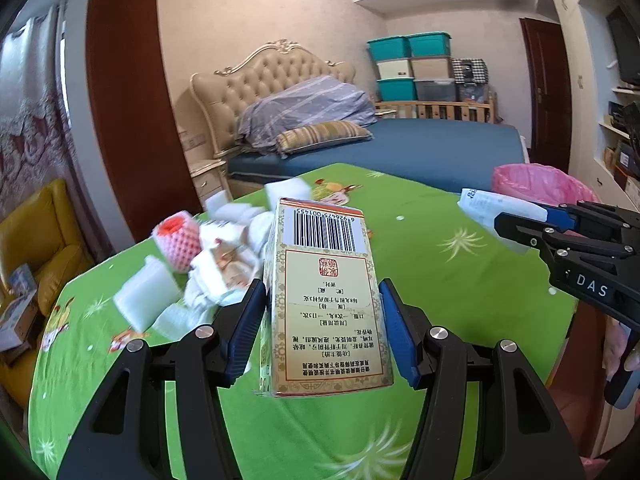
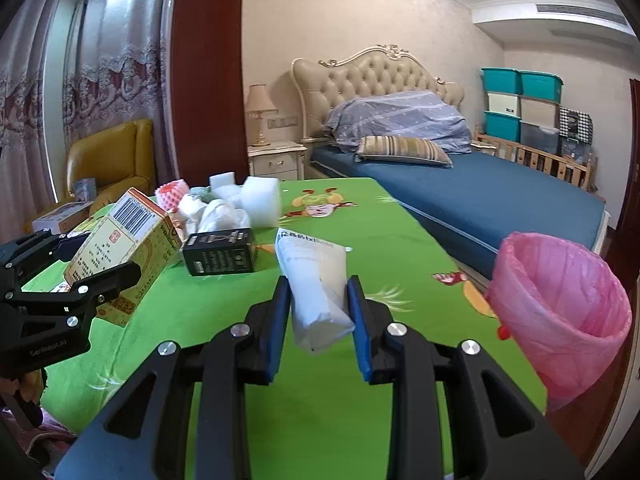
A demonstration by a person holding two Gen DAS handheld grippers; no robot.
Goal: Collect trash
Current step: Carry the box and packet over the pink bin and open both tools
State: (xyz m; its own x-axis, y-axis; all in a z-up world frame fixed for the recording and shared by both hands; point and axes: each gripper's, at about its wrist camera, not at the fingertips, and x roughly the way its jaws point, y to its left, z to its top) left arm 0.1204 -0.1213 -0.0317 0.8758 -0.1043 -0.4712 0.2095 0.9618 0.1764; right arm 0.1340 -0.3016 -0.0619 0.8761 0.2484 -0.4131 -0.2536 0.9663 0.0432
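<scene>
My left gripper (image 1: 322, 292) is shut on a yellow medicine box (image 1: 324, 300) with a barcode, held above the green table (image 1: 420, 248). The box also shows at the left of the right wrist view (image 2: 124, 248). My right gripper (image 2: 318, 288) is shut on a white paper packet (image 2: 316, 280), held above the table; it shows in the left wrist view (image 1: 496, 216) too. A bin with a pink bag liner (image 2: 560, 308) stands open at the table's right edge, right of my right gripper.
A pile of trash lies at the table's far left: white foam blocks (image 2: 262, 196), crumpled tissue (image 2: 220, 212), a pink fruit net (image 1: 178, 240) and a black box (image 2: 220, 256). A bed (image 2: 460, 192) is behind the table, a yellow armchair (image 2: 112, 160) at left.
</scene>
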